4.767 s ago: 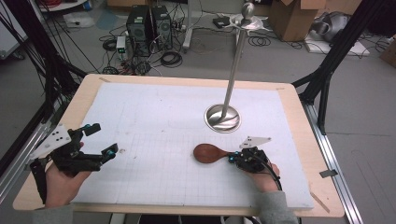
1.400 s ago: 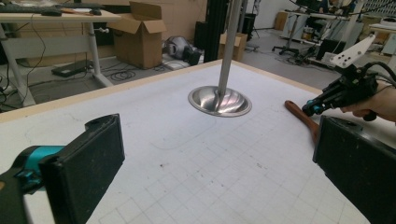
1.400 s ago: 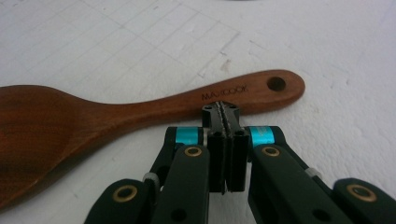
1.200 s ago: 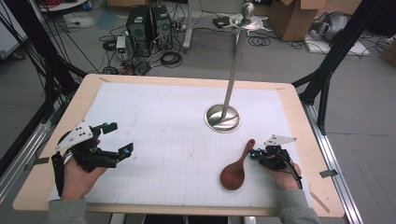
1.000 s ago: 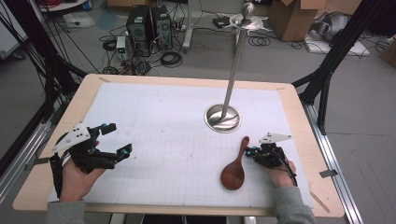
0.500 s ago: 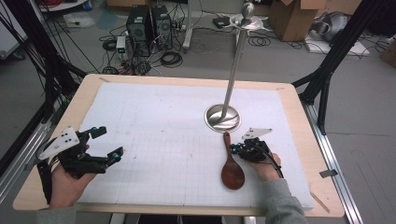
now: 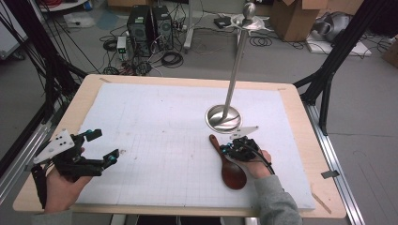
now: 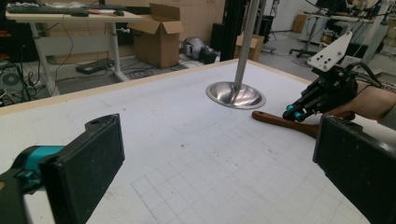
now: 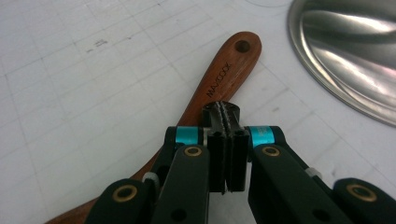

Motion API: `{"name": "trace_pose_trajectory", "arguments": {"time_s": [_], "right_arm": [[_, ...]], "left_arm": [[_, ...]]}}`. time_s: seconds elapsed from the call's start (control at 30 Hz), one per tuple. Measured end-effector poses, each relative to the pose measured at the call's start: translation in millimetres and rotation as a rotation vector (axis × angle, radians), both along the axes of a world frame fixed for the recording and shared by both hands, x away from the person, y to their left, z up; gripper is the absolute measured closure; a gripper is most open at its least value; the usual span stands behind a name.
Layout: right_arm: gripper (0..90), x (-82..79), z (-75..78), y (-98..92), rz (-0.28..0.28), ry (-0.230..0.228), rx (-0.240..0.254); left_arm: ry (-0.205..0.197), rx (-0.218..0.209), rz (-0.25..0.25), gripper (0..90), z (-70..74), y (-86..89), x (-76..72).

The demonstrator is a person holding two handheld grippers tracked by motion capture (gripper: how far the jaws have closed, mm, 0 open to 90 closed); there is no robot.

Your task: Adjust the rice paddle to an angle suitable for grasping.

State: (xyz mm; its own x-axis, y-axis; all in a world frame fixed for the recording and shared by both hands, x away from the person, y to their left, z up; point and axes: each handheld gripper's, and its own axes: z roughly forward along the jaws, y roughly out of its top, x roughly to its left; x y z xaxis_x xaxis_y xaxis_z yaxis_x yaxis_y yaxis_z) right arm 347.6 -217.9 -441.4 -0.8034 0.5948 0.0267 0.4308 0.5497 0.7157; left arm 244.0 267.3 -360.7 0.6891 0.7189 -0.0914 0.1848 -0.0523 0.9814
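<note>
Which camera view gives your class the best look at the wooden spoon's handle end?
The right gripper view: the wooden spoon lies close, showing its hanging hole and printed lettering. The high view shows the whole spoon small, bowl included. The left gripper view shows part of the handle.

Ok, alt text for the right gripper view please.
The right gripper, jaws shut together, points down at the handle of a brown wooden spoon lying on the white gridded mat. The handle has a hole near its tip, and the stand's shiny metal base sits at upper right.
</note>
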Motion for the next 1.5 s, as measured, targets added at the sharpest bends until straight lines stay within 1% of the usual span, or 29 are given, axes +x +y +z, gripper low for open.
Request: {"name": "trace_pose_trajectory", "arguments": {"time_s": [0.1, 0.13, 0.3, 0.33, 0.37, 0.4, 0.5, 0.53, 0.57, 0.6, 0.73, 0.9, 0.93, 0.97, 1.0, 1.03, 1.07, 1.13, 1.17, 1.2, 1.23, 1.27, 1.3, 1.33, 1.37, 1.4, 1.43, 1.47, 1.5], "right_arm": [[89.9, 0.5, 0.5, 4.7, 0.016, 0.0, -0.007], [89.9, 0.5, 1.4, 10.5, 0.032, 0.0, -0.018], [89.9, 0.6, 3.0, 20.8, 0.062, -0.001, -0.038], [89.9, 1.8, 3.9, 25.7, 0.077, 0.007, -0.041], [89.9, 1.8, 3.9, 25.7, 0.077, 0.007, -0.041], [89.9, 2.7, 5.1, 32.2, 0.099, 0.028, -0.042], [89.8, 2.8, 6.1, 39.2, 0.114, 0.029, -0.056], [89.8, 3.5, 7.1, 46.9, 0.13, 0.033, -0.065], [89.8, 3.5, 7.1, 46.9, 0.13, 0.033, -0.065], [89.8, 3.6, 7.4, 53.0, 0.149, 0.032, -0.073], [89.8, 3.3, 7.7, 61.0, 0.161, 0.032, -0.081], [89.7, 3.0, 8.9, 62.7, 0.167, 0.023, -0.094], [87.6, 2.3, 9.8, 62.9, 0.164, 0.012, -0.098], [87.6, 2.3, 9.8, 62.9, 0.164, 0.012, -0.098], [82.5, 0.1, 12.2, 62.2, 0.154, 0.004, -0.1], [82.5, 0.1, 12.2, 62.2, 0.154, 0.004, -0.1], [77.7, -1.9, 15.4, 60.1, 0.15, -0.005, -0.096], [75.5, -2.8, 16.5, 59.3, 0.149, -0.007, -0.09], [71.1, -4.3, 18.4, 58.0, 0.144, -0.005, -0.085], [62.7, -7.2, 22.6, 55.0, 0.128, 0.0, -0.067], [62.7, -7.2, 22.6, 55.0, 0.128, 0.0, -0.067], [54.6, -9.6, 25.7, 52.5, 0.12, 0.003, -0.058], [51.2, -11.1, 27.4, 51.1, 0.114, 0.0, -0.057], [51.2, -11.1, 27.4, 51.1, 0.114, 0.0, -0.057], [48.5, -12.8, 29.1, 49.7, 0.105, 0.001, -0.054], [40.0, -16.0, 32.7, 46.2, 0.098, -0.004, -0.05], [40.0, -16.0, 32.7, 46.2, 0.098, -0.004, -0.05], [30.6, -18.6, 35.3, 43.6, 0.088, 0.0, -0.042], [30.6, -18.6, 35.3, 43.6, 0.088, 0.0, -0.042]], "left_arm": [[0.0, 0.002, 0.001, 2.5, -0.3, -0.3, -0.2], [0.002, 0.005, 0.002, 2.5, -0.5, -0.2, -0.3], [0.004, 0.009, 0.003, 2.5, -1.3, 0.6, 0.0], [0.004, 0.006, 0.004, 2.5, -1.5, 0.8, -0.1], [0.004, 0.006, 0.004, 2.5, -1.5, 0.8, -0.1], [0.005, 0.006, 0.006, 2.5, -1.5, 0.9, -0.1], [0.004, 0.006, 0.006, 2.6, -0.9, 1.4, -0.6], [0.001, 0.004, 0.007, 2.5, -0.4, 2.3, -1.1], [0.001, 0.002, 0.008, 2.5, 0.0, 2.8, -1.5], [-0.001, -0.001, 0.011, 2.5, 0.7, 4.1, -2.3], [-0.002, -0.004, 0.013, 2.5, 1.0, 5.2, -3.1], [-0.004, -0.004, 0.011, 2.5, 1.8, 5.1, -3.6], [-0.007, -0.005, 0.01, 2.5, 2.3, 5.7, -3.6], [-0.007, -0.005, 0.01, 2.5, 2.3, 5.7, -3.6], [-0.007, -0.009, 0.011, 2.5, 2.4, 6.1, -3.1], [-0.007, -0.009, 0.011, 2.5, 2.4, 6.1, -3.1], [-0.007, -0.011, 0.011, 2.5, 2.2, 6.0, -2.3], [-0.006, -0.009, 0.01, 2.5, 2.2, 6.0, -1.7], [-0.006, -0.011, 0.011, 2.5, 2.2, 5.4, -1.2], [-0.005, -0.009, 0.007, 2.5, 2.2, 5.0, -0.5], [-0.005, -0.01, 0.007, 2.5, 2.3, 4.3, 0.0], [-0.005, -0.011, 0.005, 2.5, 2.4, 3.6, 0.6], [-0.006, -0.013, -0.001, 2.5, 2.6, 1.4, 2.4], [-0.006, -0.013, -0.001, 2.5, 2.6, 1.4, 2.4], [-0.007, -0.008, -0.007, 2.5, 2.8, 0.6, 3.5], [-0.007, -0.011, -0.015, 2.5, 3.0, -2.1, 5.8], [-0.007, -0.011, -0.015, 2.5, 3.0, -2.1, 5.8], [-0.007, -0.012, -0.021, 2.5, 3.0, -4.7, 8.2], [-0.007, -0.012, -0.021, 2.5, 3.0, -4.7, 8.2]]}}
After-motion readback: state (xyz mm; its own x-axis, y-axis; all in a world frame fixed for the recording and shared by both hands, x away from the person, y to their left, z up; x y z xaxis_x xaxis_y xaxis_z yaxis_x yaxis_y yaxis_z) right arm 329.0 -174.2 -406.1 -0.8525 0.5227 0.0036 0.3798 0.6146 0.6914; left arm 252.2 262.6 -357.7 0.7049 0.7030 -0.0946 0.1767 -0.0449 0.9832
